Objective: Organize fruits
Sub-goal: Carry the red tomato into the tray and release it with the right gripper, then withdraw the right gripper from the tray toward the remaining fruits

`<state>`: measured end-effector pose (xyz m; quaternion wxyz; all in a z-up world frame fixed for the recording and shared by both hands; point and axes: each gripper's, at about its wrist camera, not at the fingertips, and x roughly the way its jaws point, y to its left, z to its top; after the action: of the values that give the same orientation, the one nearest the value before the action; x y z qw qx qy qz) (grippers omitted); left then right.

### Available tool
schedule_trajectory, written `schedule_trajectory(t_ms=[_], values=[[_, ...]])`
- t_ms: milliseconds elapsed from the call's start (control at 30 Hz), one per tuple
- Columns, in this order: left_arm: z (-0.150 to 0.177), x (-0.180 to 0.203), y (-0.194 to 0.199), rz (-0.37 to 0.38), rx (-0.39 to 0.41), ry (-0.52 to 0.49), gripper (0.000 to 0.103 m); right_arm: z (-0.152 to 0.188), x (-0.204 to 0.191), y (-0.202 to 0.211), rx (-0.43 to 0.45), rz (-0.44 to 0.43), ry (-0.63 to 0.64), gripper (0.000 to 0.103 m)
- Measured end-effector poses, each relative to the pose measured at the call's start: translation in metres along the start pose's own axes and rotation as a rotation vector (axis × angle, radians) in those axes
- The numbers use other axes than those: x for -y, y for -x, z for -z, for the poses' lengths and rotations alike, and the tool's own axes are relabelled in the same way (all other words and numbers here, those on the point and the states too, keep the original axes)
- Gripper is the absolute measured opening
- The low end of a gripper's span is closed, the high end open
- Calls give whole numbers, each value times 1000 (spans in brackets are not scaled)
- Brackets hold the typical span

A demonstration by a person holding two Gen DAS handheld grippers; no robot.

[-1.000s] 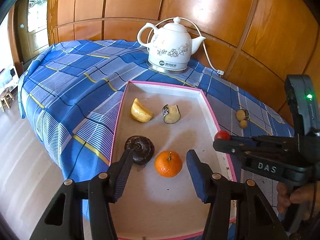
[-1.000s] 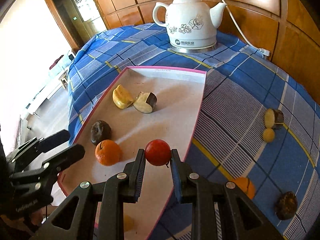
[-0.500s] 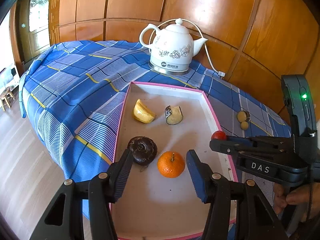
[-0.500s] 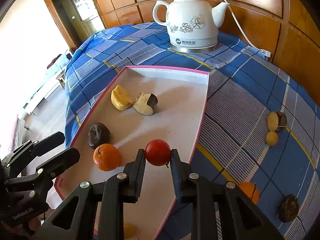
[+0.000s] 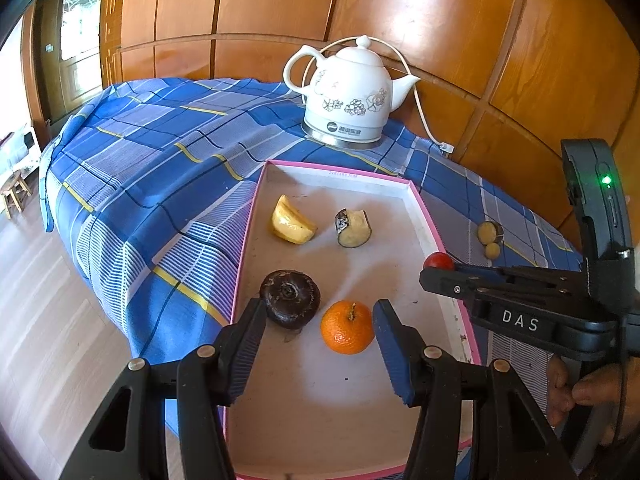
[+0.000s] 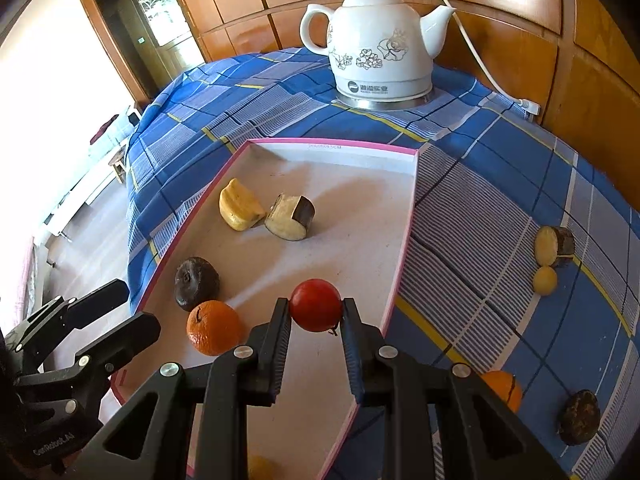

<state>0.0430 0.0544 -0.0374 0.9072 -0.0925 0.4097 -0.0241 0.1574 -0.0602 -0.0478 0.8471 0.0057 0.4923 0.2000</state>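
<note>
A pink-rimmed tray (image 5: 430,226) (image 6: 406,236) lies on the blue checked cloth. In it are a yellow piece (image 5: 291,222), a cut eggplant piece (image 5: 353,228), a dark brown fruit (image 5: 290,298) and an orange (image 5: 347,331). My left gripper (image 5: 320,340) is open and empty over the tray's near end, just before the orange. My right gripper (image 6: 315,314) is shut on a red fruit (image 6: 316,310) (image 5: 439,260) and holds it above the tray's right part.
A white kettle (image 6: 380,44) with a cord stands behind the tray. On the cloth right of the tray lie a cut brown fruit (image 6: 554,246), a small yellow ball (image 6: 545,280), another orange (image 6: 502,390) and a dark fruit (image 6: 578,416). Wooden panels stand behind.
My right gripper has carried the red fruit a little further in over the tray. My left gripper has drawn back and up slightly, still open.
</note>
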Motion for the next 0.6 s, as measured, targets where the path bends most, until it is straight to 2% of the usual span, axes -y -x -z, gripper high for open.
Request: schedule_trajectory(t_ms=[233, 333, 600], values=[[0, -1, -1, -2, -5, 1, 57, -3, 8, -8, -4, 15, -45, 26], [1, -2, -2, -4, -7, 0, 57, -2, 12, -9, -6, 13, -59, 33], [1, 1, -2, -7, -9, -10, 57, 5, 15, -1, 6, 7, -78, 33]])
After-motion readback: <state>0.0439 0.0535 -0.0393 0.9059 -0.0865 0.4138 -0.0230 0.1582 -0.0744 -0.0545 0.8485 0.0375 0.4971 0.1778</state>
